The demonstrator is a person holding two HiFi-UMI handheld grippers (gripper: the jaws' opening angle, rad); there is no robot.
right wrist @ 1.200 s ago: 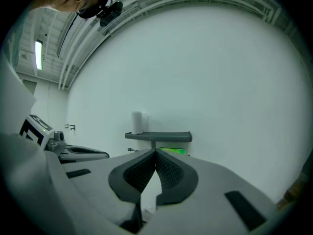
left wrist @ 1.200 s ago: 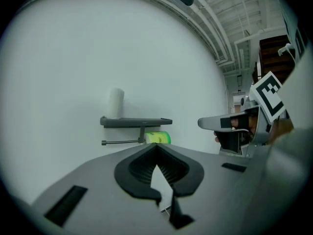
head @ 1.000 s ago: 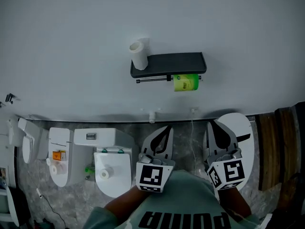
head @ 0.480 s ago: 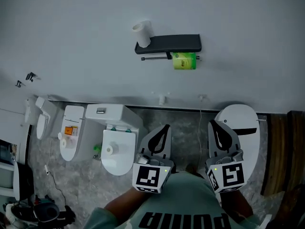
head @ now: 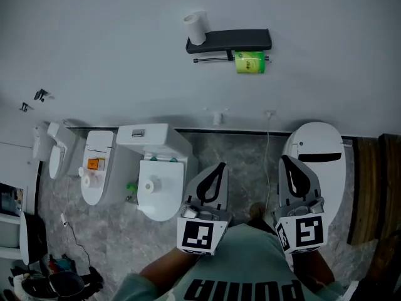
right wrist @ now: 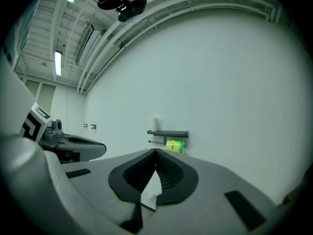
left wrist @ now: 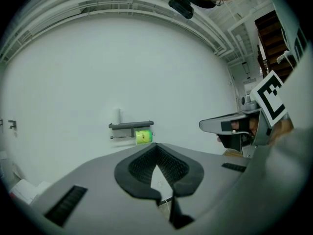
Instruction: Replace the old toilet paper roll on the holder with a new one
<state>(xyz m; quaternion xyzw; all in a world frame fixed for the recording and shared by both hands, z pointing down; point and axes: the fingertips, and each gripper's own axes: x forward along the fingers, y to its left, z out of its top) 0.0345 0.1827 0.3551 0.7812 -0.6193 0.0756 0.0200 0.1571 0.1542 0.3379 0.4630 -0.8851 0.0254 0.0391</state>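
A black wall holder (head: pixel 229 41) hangs high on the white wall. A white paper roll (head: pixel 196 27) stands upright on the left end of its shelf. A green-wrapped roll (head: pixel 250 63) sits on the bar under the shelf's right half. My left gripper (head: pixel 217 168) and right gripper (head: pixel 287 163) are side by side at the bottom of the head view, far from the wall, both shut with nothing in them. The left gripper view shows the holder (left wrist: pixel 131 125) and green roll (left wrist: pixel 143 137) small beyond the closed jaws. In the right gripper view the holder (right wrist: pixel 167 132) is just as distant.
Several white toilets (head: pixel 155 179) stand along the wall at lower left. A white rounded unit (head: pixel 318 152) stands at the right, with a wooden piece (head: pixel 369 193) beyond it. Pipe stubs (head: pixel 217 115) stick out low on the wall. Cables and dark gear (head: pixel 56 281) lie at bottom left.
In the head view the holder has shifted upward and slightly right, and more of the floor and toilets shows. Both grippers keep their place at the bottom and stay shut.
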